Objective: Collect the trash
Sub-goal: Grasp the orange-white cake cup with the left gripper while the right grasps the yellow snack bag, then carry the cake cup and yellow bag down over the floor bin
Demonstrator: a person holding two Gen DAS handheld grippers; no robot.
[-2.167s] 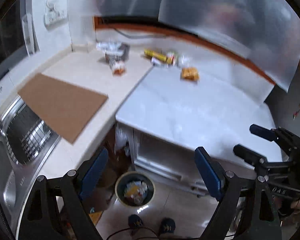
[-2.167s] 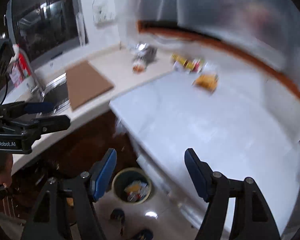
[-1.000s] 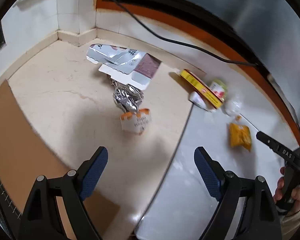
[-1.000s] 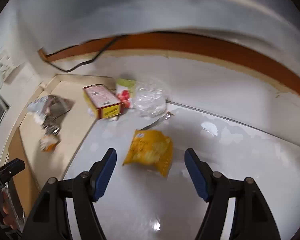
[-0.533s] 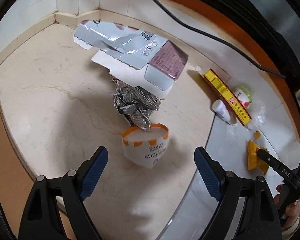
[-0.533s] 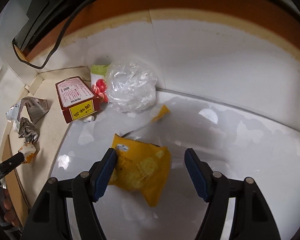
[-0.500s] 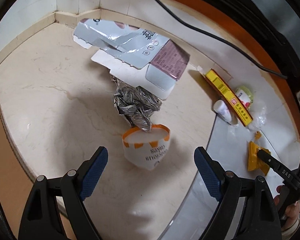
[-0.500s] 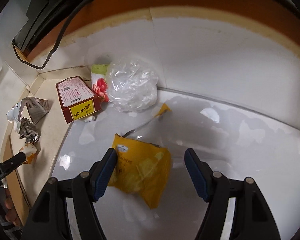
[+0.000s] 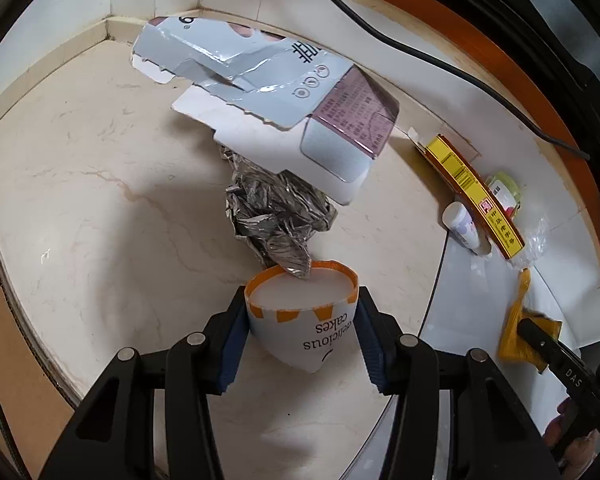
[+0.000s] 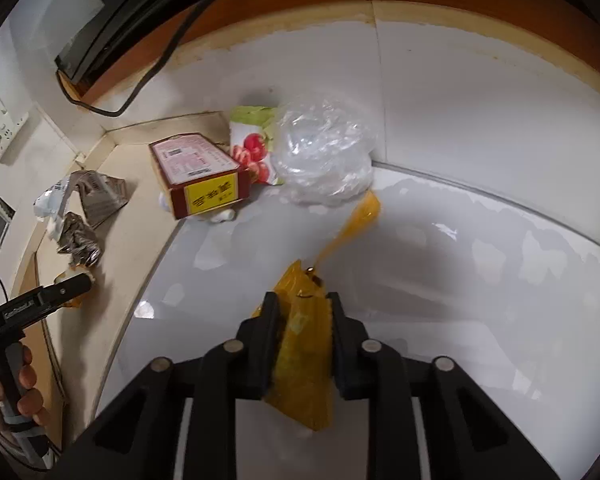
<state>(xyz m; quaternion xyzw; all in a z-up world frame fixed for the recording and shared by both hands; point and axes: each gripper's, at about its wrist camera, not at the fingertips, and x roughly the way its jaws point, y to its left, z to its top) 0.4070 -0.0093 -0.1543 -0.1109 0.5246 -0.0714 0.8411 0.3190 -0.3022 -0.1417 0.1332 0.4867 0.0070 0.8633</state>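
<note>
My left gripper (image 9: 302, 322) is shut on a white paper cake cup (image 9: 304, 326) with an orange rim, on the beige counter (image 9: 100, 208). Crumpled silver foil (image 9: 278, 216) touches the cup's far rim. A flattened grey carton (image 9: 276, 88) lies behind the foil. My right gripper (image 10: 302, 322) is shut on a yellow snack bag (image 10: 306, 356) on the white worktop (image 10: 480, 280). The bag also shows in the left wrist view (image 9: 516, 328), pinched by the right gripper.
A red and yellow box (image 10: 200, 174), a cherry-print packet (image 10: 252, 144) and a clear crumpled plastic bag (image 10: 324, 156) lie against the back wall. A small white bottle (image 9: 462, 224) lies by the box. A black cable (image 10: 148, 80) runs along the wall.
Both grippers moved forward and closed. The left one took hold of the paper cake cup; the right one took hold of the yellow snack bag, which is now squeezed narrow.
</note>
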